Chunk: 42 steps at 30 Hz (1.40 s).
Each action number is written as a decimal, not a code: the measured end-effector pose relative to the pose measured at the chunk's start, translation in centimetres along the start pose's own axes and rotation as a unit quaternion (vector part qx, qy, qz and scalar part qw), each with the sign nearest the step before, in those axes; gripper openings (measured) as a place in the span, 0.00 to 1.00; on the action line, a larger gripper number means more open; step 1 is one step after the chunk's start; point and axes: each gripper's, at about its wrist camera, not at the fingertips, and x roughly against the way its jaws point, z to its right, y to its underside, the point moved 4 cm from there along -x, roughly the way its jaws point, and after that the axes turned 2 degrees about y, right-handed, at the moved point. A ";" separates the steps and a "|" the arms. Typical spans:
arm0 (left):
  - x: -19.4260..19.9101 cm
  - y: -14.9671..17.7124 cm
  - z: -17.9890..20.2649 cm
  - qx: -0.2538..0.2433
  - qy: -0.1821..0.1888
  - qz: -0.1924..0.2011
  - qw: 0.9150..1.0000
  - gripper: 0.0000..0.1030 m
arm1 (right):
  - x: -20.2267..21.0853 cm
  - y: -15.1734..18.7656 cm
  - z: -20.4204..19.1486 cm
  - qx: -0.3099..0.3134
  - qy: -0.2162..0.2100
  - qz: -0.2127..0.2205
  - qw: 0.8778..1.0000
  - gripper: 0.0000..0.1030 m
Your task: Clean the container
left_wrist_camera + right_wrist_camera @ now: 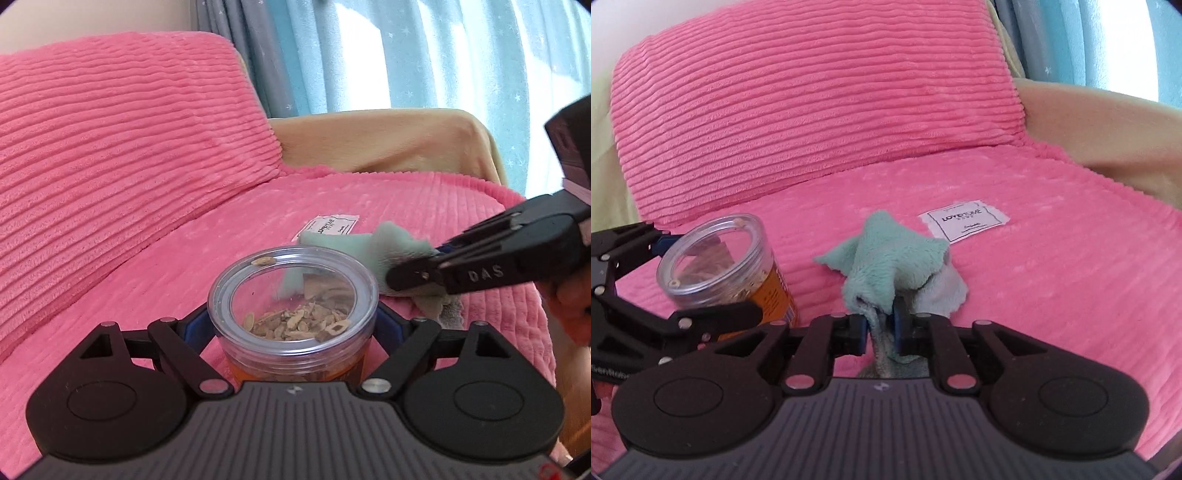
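Jar (293,306) sits clamped in left gripper (291,317) over the pink cushion (1052,295) near its front edge, long axis roughly upright w/ clear lid tipped toward the right gripper (879,328), which pinches cloth (894,266) just beside it, so cloth goes left to reach lid.

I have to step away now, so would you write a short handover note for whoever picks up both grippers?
Left gripper: shut on the clear container, held over the pink cushion; lid on, seeds inside, one crumb on the lid rim.
Right gripper: shut on the green cloth, bunched, just right of the container; whether they touch cannot be told.
Done: both things are gripped.
Left: wipe the lid and sides, clear the crumb, then set both down.
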 end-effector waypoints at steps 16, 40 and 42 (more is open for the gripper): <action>6.5 2.9 1.1 0.113 -0.054 -0.069 0.990 0.99 | 0.6 0.6 0.2 0.000 0.019 -0.017 1.000 0.82; 6.5 3.0 1.2 0.181 -0.080 -0.094 0.976 0.99 | 1.5 1.5 0.4 -0.001 0.046 -0.042 0.998 0.99; 6.5 3.1 1.2 0.184 -0.080 -0.094 0.975 0.99 | 1.6 1.6 0.5 -0.001 0.049 -0.044 0.998 0.99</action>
